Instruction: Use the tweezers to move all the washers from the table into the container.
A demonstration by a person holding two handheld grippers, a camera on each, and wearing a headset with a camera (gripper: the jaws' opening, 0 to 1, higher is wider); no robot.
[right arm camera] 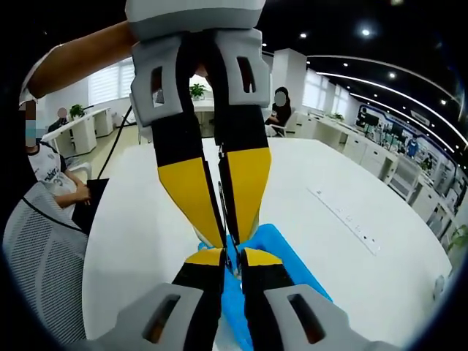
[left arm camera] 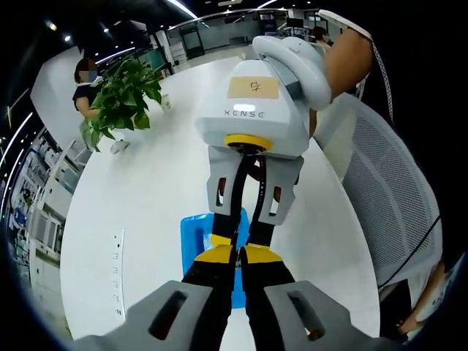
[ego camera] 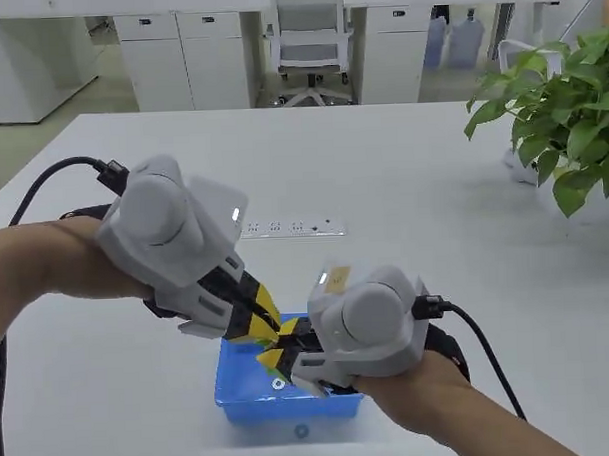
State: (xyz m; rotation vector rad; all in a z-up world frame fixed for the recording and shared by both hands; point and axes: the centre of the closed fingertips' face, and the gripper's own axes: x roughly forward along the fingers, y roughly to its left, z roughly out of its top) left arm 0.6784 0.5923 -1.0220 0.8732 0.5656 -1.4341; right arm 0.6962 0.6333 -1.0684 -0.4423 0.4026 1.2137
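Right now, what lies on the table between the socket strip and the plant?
Nothing. In the head view the table is bare between the socket strip and the plant.

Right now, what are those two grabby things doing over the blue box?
A person holds a gripper in each hand. The left gripper and right gripper meet tip to tip over the blue box, fingers pinched together. A thin dark strip between them may be tweezers. One washer lies in the box, another washer on the table.
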